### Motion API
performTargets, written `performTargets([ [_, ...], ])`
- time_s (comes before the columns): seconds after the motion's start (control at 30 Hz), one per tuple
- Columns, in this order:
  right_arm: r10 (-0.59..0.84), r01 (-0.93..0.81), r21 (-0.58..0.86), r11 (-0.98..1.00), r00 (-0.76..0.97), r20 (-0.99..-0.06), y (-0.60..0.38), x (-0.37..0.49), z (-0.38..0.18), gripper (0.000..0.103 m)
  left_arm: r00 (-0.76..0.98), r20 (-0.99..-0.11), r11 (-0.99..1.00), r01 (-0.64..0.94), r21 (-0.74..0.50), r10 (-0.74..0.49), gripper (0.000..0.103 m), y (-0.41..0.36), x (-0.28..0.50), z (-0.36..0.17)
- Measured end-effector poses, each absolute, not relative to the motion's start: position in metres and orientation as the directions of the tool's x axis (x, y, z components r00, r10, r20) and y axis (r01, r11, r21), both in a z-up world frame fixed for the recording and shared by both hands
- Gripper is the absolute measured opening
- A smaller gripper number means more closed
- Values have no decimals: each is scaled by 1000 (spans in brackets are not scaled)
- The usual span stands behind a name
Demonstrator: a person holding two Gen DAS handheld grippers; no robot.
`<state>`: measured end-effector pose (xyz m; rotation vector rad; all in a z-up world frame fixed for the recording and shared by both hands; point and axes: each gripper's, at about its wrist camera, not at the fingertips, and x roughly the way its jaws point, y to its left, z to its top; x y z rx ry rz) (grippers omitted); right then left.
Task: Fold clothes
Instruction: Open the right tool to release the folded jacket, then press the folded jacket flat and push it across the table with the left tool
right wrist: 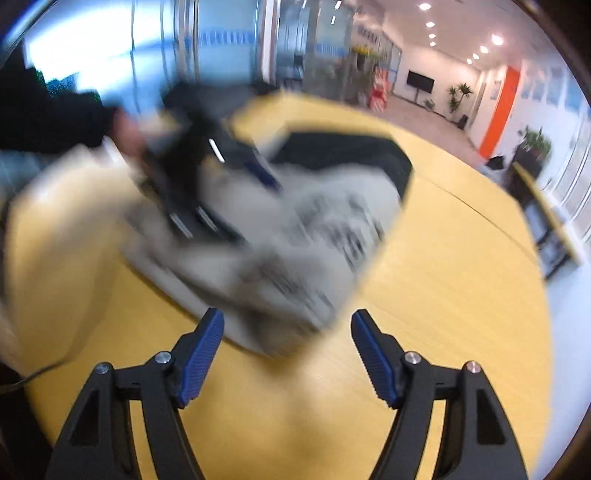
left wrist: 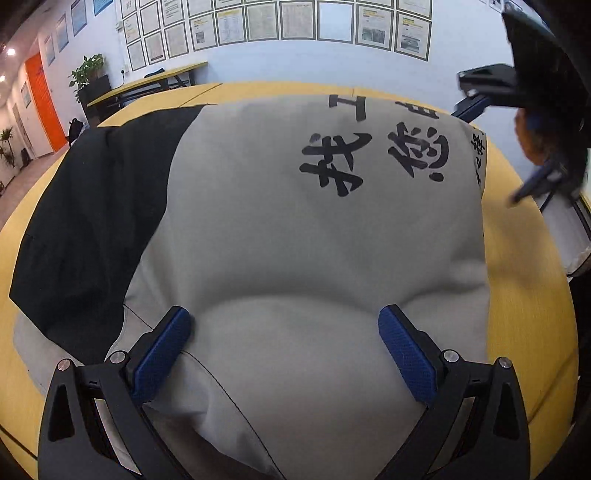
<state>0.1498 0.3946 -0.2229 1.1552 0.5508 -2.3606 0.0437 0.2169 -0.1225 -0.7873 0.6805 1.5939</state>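
A grey shirt (left wrist: 295, 236) with black printed characters and a black sleeve (left wrist: 96, 206) lies partly folded on the yellow table (left wrist: 528, 295). My left gripper (left wrist: 284, 317) is open, its blue pads resting on the grey cloth near the front edge. My right gripper (right wrist: 288, 321) is open and empty above the bare table, just short of the shirt's near corner (right wrist: 295, 258); that view is motion-blurred. The right gripper also shows in the left wrist view (left wrist: 532, 110) at the far right edge of the shirt. The left gripper shows blurred in the right wrist view (right wrist: 207, 177).
The table's yellow top (right wrist: 461, 277) reaches right of the shirt. A second table (left wrist: 147, 85) and a potted plant (left wrist: 86, 74) stand behind. A wall with framed papers (left wrist: 295, 22) is at the back. An orange pillar (right wrist: 498, 110) stands far off.
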Motion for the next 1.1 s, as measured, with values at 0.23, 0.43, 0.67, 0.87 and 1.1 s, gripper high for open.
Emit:
performTargets([
  [0.23, -143, 468, -236, -852, -641, -754, 380, 117, -242, 66, -84, -797, -176, -984, -28, 599, 103, 206, 39, -120],
  [0.43, -183, 324, -21, -946, -585, -790, 399, 118, -248, 51, -76, -778, -163, -986, -35, 624, 103, 200, 42, -121],
  [0.67, -106, 451, -252, -856, -630, -770, 365, 133, -247, 60, -33, -780, -154, -985, -81, 625, 103, 194, 36, -116],
  [0.87, 1, 346, -348, -871, -708, -706, 359, 116, -246, 63, -11, -773, -130, -987, -93, 635, 103, 193, 33, -115],
  [1.1, -13, 57, -29, -998, -621, -784, 411, 103, -250, 62, 21, -763, -80, -992, -95, 647, 103, 193, 39, -113],
])
